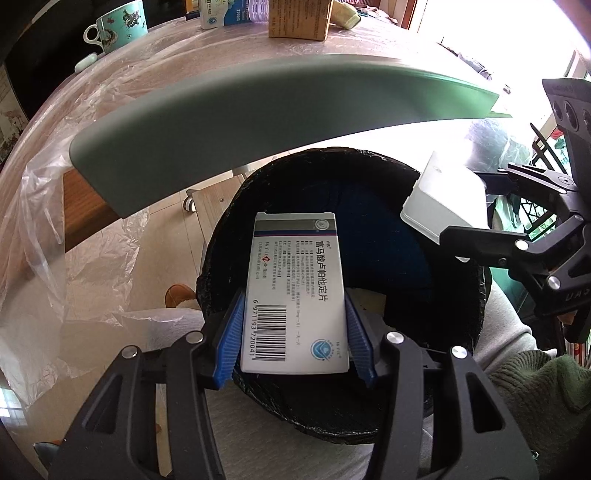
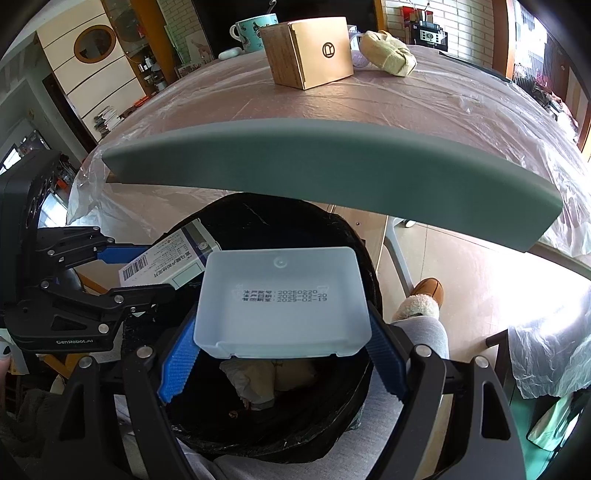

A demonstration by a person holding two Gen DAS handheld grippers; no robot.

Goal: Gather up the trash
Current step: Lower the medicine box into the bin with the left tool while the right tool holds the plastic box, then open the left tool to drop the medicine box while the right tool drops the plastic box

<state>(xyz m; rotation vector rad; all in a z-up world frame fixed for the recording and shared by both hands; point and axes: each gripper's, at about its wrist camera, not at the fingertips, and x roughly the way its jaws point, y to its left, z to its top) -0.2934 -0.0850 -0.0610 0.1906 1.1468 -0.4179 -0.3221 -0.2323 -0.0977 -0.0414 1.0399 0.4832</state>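
Only right view shows binned trash (image 2: 266, 380).

Desk clutter, not trash
Plastic-covered round desk (image 2: 424, 107) carries brown cardboard box (image 2: 310, 51), teal patterned ceramic mug (image 1: 120, 26), yellow crumpled cloth (image 2: 389, 51); tan fleece-lined boot (image 2: 424, 295) on floor.

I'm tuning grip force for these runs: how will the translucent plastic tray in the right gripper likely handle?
The plastic tray looks thin-walled and empty, so probably very light and somewhat flexible under squeeze. Its smooth sides could slip between the right gripper's pads. Released over the black-lined bin, it would likely drop flat rather than roll.
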